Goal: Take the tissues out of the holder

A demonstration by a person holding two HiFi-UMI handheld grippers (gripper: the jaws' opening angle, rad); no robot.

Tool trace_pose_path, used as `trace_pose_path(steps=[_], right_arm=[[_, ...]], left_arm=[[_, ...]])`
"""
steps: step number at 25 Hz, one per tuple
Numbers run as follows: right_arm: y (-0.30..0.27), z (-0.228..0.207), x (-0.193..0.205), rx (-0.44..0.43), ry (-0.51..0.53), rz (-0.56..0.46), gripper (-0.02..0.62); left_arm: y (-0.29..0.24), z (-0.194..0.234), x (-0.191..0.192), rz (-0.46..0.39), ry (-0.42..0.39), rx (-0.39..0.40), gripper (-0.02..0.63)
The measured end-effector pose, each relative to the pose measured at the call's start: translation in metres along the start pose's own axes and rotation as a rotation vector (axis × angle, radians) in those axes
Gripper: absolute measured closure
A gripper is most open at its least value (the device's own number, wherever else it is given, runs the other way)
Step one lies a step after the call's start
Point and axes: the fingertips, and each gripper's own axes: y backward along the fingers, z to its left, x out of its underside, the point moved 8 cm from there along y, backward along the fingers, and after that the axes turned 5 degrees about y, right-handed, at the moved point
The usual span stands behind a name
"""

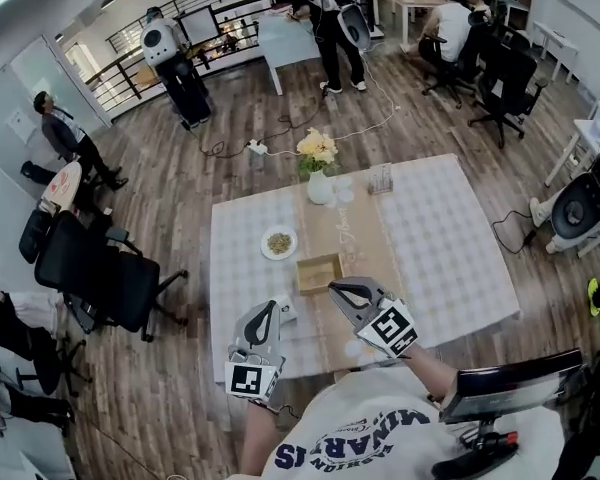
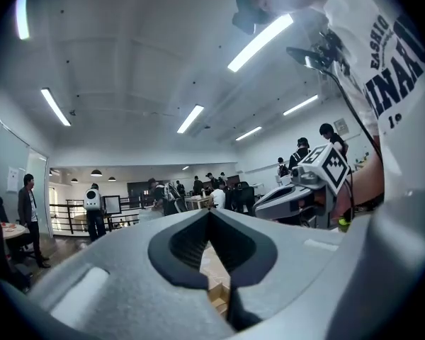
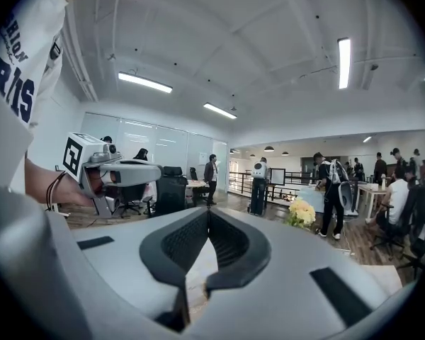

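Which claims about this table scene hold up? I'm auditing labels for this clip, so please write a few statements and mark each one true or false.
1. The left gripper and the right gripper each have their jaws together, with nothing between them. True.
2. The vase holds red flowers. False: the flowers are yellow.
3. In the head view, the plate lies to the left of the wooden holder. True.
4. The wooden holder stands on the floor. False: it stands on the table, on the beige runner.
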Motion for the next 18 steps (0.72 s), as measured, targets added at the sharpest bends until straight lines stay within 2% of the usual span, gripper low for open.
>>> trace_pose_path(steps=[9,18], right_arm=[[-0.001,0.002,-0.006,-0.061,0.015,-0.013,0.589],[-0.001,0.002,-0.006,-0.054,0.013,-0.01,0.589]], left_arm=[[0.006,-0.007,0.011,0.036,0.073,0.001,0.603],[0.008,-0.008,0.015,0.048,0.076,-0.004,0.603]])
